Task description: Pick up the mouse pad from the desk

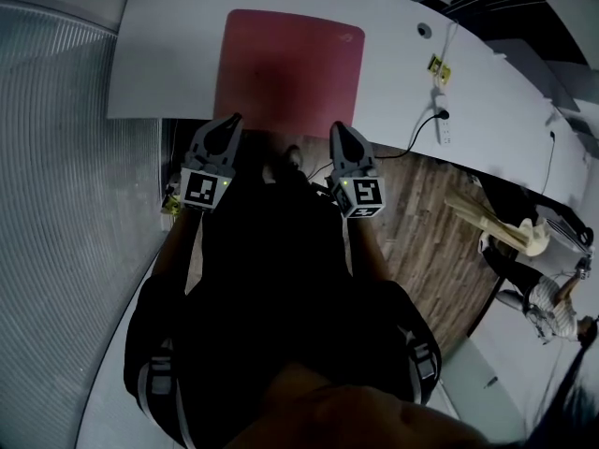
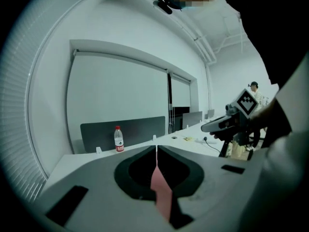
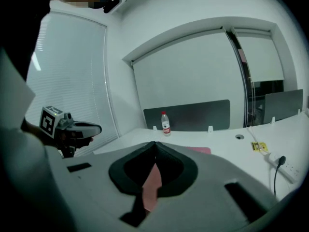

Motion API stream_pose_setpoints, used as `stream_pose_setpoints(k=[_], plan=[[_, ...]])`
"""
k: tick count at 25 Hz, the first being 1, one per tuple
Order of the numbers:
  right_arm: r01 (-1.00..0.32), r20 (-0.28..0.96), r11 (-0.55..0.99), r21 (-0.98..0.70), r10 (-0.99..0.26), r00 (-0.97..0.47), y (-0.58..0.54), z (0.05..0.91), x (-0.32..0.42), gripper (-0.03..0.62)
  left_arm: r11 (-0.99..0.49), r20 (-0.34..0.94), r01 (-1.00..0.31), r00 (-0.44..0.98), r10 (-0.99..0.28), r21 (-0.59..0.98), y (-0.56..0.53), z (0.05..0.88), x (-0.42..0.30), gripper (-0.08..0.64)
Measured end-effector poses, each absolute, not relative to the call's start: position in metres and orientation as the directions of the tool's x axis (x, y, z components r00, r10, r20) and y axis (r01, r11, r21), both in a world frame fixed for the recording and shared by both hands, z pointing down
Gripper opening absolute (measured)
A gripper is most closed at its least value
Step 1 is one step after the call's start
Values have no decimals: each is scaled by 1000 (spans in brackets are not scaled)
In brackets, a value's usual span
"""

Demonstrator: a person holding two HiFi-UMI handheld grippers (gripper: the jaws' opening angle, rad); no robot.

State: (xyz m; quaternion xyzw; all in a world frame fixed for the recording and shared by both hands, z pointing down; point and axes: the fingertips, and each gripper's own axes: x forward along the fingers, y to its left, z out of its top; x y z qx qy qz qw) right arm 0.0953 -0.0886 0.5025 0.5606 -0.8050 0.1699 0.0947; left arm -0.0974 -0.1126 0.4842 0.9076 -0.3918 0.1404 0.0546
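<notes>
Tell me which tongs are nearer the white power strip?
The right tongs: the power strip lies on their side of the red mouse pad, the left tongs on the other.

The left gripper (image 1: 233, 119) and the right gripper (image 1: 338, 126) were held side by side, apart, tips set at the near edge of the desk (image 1: 168, 64), tilted slightly downward. Both pairs of jaws were pressed together.

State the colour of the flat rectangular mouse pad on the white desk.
Dark red; the mouse pad shows best in the head view.
</notes>
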Motion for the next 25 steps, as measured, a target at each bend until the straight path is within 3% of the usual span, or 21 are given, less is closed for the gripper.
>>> stream_pose_setpoints(k=[5, 10, 20, 22, 23, 25], plan=[[-925, 361, 359, -124, -852, -379, -98, 515, 91, 2, -766, 367, -634, 691, -623, -106, -112, 530, -103, 10], [-918, 421, 382, -106, -819, -389, -102, 542, 93, 2, -833, 537, -518, 654, -533, -195, -103, 585, -115, 11], [-901, 519, 414, -127, -747, -416, -107, 595, 102, 2, -947, 736, -256, 600, -313, -193, -82, 674, -126, 14], [-903, 526, 412, -120, -745, -410, -107, 601, 104, 2, -955, 758, -241, 586, -286, -174, -81, 689, -126, 48], [-904, 528, 410, -119, -745, -407, -107, 602, 105, 2, -958, 767, -237, 579, -275, -164, -82, 694, -127, 110], [-907, 530, 404, -121, -746, -403, -107, 604, 105, 2, -962, 782, -221, 567, -260, -161, -82, 703, -128, 130]])
